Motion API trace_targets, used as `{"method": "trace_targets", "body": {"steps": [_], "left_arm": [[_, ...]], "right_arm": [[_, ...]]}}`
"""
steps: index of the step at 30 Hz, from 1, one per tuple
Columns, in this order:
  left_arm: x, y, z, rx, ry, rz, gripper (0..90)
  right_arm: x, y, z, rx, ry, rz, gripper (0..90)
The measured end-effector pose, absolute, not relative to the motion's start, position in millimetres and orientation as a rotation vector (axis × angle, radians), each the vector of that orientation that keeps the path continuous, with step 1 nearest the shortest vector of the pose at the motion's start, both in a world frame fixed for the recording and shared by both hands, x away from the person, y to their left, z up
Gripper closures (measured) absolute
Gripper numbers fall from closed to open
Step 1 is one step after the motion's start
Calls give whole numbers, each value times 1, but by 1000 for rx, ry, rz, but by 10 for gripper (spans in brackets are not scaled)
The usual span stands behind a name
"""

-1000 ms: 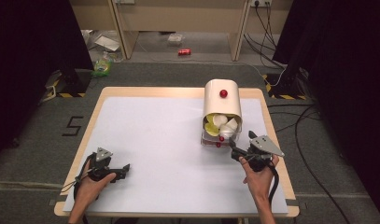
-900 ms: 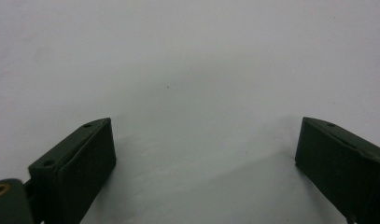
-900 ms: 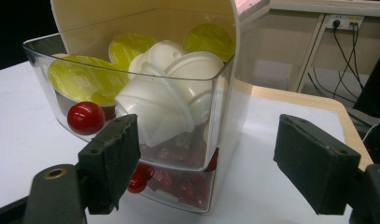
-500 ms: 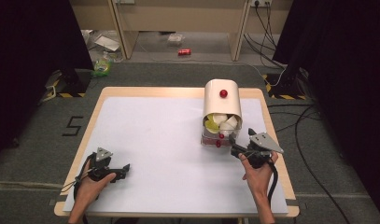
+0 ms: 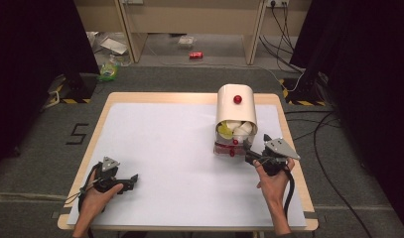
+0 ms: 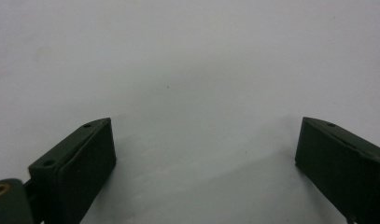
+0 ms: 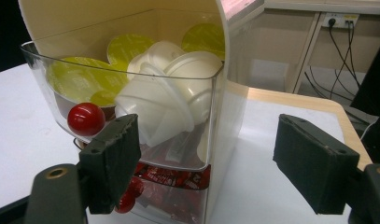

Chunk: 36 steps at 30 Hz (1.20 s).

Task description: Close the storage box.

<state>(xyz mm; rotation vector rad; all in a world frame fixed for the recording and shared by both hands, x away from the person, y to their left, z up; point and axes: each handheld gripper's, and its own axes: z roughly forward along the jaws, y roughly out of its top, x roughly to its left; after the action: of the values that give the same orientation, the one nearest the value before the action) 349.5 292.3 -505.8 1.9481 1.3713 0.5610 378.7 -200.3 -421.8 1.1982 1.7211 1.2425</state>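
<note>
**Cream-lidded box approached by right gripper**

Cream plastic caps the clear box [image 5: 235, 124] at the table's [image 5: 160, 144] right rear. The right gripper [image 5: 249, 151], jaws spread and empty, has been edged slightly closer to its front since a second ago, suggesting a grasp is intended. The left gripper [image 5: 132, 179], released, is rested near-left. The box's lower contents are hard to make out.

a black "5" [image 5: 78, 134] is marked on the grey floor left of the table; print on the red packets is unreadable.
</note>
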Motion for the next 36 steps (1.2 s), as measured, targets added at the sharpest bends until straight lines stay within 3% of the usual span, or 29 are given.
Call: {"method": "trace_targets", "body": {"steps": [17, 24, 36], "left_arm": [[350, 292, -506, 1948, 1372, 562, 41], [349, 292, -506, 1947, 1371, 562, 41], [349, 293, -506, 1947, 1371, 558, 42]], "right_arm": [[384, -201, -421, 1202, 1711, 1238, 212], [381, -203, -421, 1227, 1717, 1252, 272], [370, -222, -424, 1268, 1725, 1236, 255]]}}
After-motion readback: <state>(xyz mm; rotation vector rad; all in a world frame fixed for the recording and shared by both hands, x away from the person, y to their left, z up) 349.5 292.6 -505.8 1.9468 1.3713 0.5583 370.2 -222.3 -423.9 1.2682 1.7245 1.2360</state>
